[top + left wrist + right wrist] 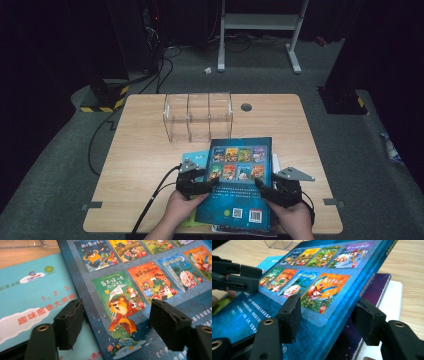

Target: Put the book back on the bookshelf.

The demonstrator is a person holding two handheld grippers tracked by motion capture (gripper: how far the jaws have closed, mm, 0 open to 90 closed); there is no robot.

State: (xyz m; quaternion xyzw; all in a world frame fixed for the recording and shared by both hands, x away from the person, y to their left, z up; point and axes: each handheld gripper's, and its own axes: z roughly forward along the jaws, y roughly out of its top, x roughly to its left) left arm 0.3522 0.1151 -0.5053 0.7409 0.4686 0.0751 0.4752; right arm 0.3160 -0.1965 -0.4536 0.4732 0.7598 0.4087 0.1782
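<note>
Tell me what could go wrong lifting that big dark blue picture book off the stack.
The dark blue picture book is tilted with its edge between the right gripper's jaws, which do not clearly pinch it yet, so it may slip. The left gripper stands open above the cover. The light blue booklet underneath could get dragged along.

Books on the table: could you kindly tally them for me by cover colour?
dark blue book: 1
teal book: 1
purple book: 1
white book: 1
green item, mostly hidden, probably a book: 1
Total: 5
</note>
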